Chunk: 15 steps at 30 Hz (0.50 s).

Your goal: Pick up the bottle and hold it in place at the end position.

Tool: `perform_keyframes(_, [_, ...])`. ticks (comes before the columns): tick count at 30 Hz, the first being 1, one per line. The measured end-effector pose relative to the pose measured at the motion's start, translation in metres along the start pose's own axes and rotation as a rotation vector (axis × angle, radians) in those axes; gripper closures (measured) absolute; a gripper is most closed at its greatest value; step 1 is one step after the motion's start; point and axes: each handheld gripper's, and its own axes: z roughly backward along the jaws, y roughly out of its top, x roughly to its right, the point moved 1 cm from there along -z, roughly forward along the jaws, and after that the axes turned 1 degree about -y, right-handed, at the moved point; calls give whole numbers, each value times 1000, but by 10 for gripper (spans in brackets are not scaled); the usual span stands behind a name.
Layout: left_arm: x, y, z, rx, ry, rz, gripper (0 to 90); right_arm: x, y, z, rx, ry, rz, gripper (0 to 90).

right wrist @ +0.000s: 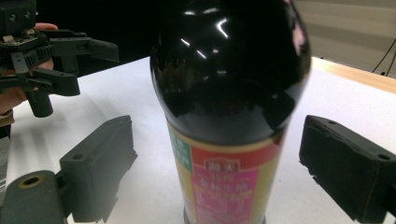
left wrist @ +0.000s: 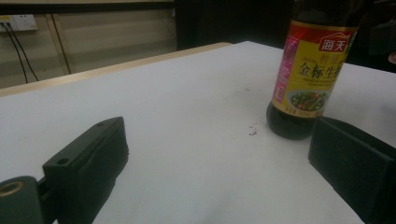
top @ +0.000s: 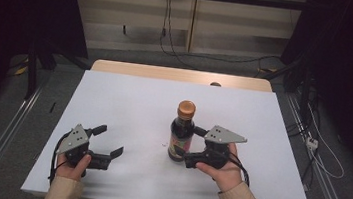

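Observation:
A dark sauce bottle with an orange-brown cap and a red, yellow and pink label stands upright on the white table, right of centre. My right gripper reaches in from the bottle's right with one jaw on each side of its lower body. In the right gripper view the bottle stands between the two jaws with a gap on each side, so the right gripper is open. My left gripper rests at the front left, open and empty. In its own view the left gripper faces the bottle.
A strip of wooden tabletop runs along the far edge, with a small dark object on it. Tiny dark specks lie left of the bottle's base. Cables and a power strip lie on the floor to the right.

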Motion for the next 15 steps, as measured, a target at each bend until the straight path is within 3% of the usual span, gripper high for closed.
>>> perform_keyframes(6, [1,1,0,4,-1,2,46,-4,4,-10,4,2,5,96])
perform_keyframes(11, [4,2,0,-4,-9,-14,46,0,10,-15,26,-20,-18,187])
perform_keyframes(15, [4,2,0,-4,-9,-10,46,1,14,-15,27,-32,-7,257])
